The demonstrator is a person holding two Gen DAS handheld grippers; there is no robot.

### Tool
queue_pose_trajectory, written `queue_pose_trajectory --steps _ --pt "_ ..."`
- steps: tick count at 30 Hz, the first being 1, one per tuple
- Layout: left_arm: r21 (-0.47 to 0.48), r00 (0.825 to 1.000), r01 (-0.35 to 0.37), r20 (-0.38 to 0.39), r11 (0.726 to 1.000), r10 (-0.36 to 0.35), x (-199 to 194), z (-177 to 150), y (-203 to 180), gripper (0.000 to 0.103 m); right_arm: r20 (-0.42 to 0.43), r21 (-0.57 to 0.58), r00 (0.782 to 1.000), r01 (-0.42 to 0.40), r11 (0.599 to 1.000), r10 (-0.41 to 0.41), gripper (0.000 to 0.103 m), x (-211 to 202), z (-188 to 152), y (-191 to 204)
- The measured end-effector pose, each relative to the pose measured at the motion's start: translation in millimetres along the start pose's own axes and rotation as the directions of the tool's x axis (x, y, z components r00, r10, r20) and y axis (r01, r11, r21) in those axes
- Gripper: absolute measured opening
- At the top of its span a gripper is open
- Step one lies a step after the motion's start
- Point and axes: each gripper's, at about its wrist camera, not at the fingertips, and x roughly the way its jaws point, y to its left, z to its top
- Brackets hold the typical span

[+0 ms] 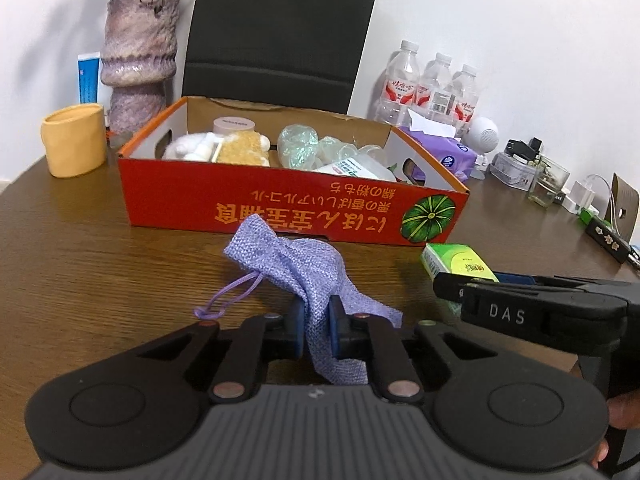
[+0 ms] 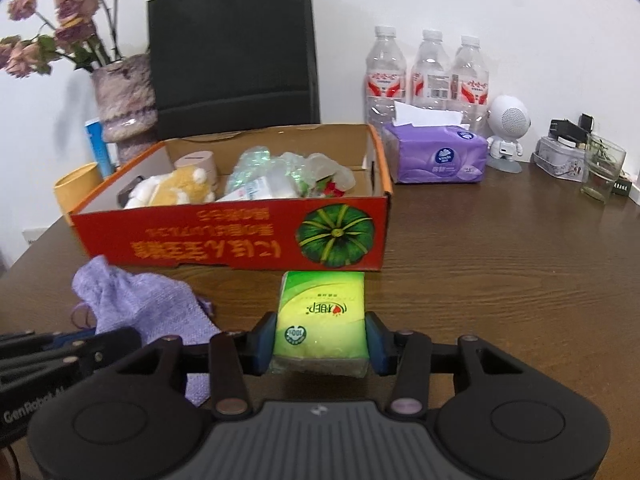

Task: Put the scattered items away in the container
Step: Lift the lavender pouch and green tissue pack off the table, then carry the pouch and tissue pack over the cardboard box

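At the lower middle of the left wrist view, the left gripper (image 1: 316, 330) has its fingers clamped on a lilac woven drawstring pouch (image 1: 308, 268), whose long axis runs up and away from the fingers toward the red cardboard box with a green pumpkin print (image 1: 280, 208) directly ahead across the brown wood-grain tabletop (image 1: 80, 264). At the lower middle of the right wrist view, the right gripper (image 2: 320, 344) is closed on the sides of a green and yellow tissue packet (image 2: 322, 312), long axis also pointing at the box (image 2: 224, 240). Both loads sit just short of the near wall, so the coming move is probably up and forward over that rim; neither hand looks clearly nearer.
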Motion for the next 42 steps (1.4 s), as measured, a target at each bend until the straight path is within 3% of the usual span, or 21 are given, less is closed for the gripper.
queue_pose_trajectory --steps 8,15,20,25,31,42 --pt "-0.009 1.0 0.007 -0.03 1.0 -0.007 -40.6 8.9 21.1 0.012 0.023 -0.061 1.0 0.004 0.998 -0.003 0.044 -46.0 -3.8 27.5" --pt "-0.009 0.993 0.063 -0.1 0.998 -0.063 -76.0 14.8 33.0 0.012 -0.001 -0.112 1.0 0.014 0.994 -0.014 0.044 -80.0 0.8 37.4" --pt "0.026 0.996 0.051 -0.079 0.998 -0.049 -103.6 17.2 33.3 0.012 -0.047 -0.09 0.998 -0.047 0.995 0.042 0.044 -102.1 2.6 39.0" --pt "0.048 0.998 0.012 -0.07 0.999 -0.009 -121.3 16.6 35.9 0.012 -0.082 -0.107 0.996 -0.044 0.993 0.035 0.044 -118.1 2.4 47.0" --pt "0.037 0.997 0.027 -0.073 0.999 -0.024 -140.0 20.7 38.1 0.012 -0.098 -0.135 0.995 -0.025 0.991 0.012 0.044 -133.8 6.7 53.7" --pt "0.128 0.999 0.022 -0.029 0.992 -0.018 -174.1 37.0 16.4 0.012 -0.102 -0.177 0.995 -0.028 0.984 0.01 0.044 -156.4 32.9 65.7"
